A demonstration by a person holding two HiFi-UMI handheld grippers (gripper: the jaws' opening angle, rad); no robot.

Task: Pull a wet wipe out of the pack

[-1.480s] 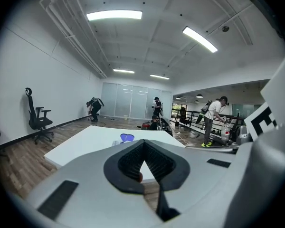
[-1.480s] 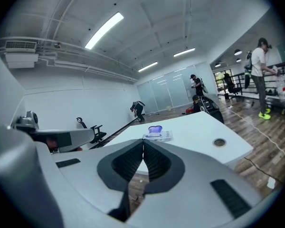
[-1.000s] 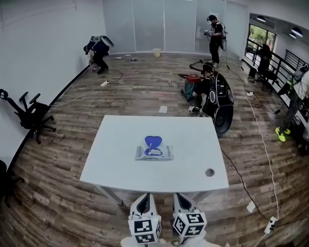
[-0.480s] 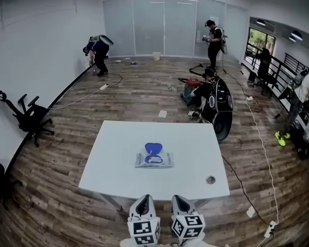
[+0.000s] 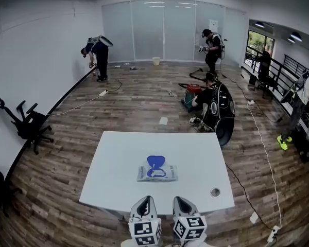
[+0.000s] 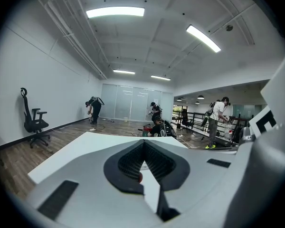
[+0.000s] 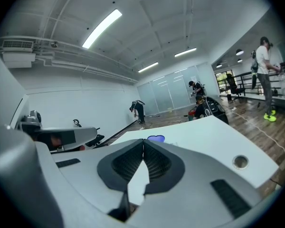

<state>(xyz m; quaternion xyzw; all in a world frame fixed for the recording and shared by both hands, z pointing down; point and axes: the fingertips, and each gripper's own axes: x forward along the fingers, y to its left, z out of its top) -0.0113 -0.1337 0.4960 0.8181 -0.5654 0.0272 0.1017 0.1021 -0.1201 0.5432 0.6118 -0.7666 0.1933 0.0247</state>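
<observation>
My left gripper (image 5: 143, 201) and my right gripper (image 5: 182, 200) sit side by side at the near edge of the white table (image 5: 118, 158), both pointing toward its far side. In each gripper view the two ribbed pads meet at the tip, so both sets of jaws are closed with nothing between them. The left cube (image 5: 144, 231) and the right cube (image 5: 190, 225) carry square black-and-white markers; these are patterns, not readable text. The wet wipe pack (image 5: 156, 173) lies flat near the middle of the table, well apart from both grippers and slightly left of the line between them. Its blue flap (image 5: 155, 161) stands open on the far side of the pack. The print on the pack wrapper is too small to read. A round cable grommet (image 5: 215, 192) is set into the table near its near right corner. The table surface is plain matte white. The floor (image 5: 139, 102) is wood-look plank with cables running across it. The left wall (image 5: 36, 60) is white, and frosted glass panels (image 5: 165, 30) close the far end of the room. A black office chair (image 5: 27, 123) stands by the left wall. One person (image 5: 96, 55) bends at the far left wall, another person (image 5: 212, 46) stands by the glass, and a third person (image 5: 212, 103) crouches on the floor beyond the table. A black railing (image 5: 278, 68) runs along the right side.
</observation>
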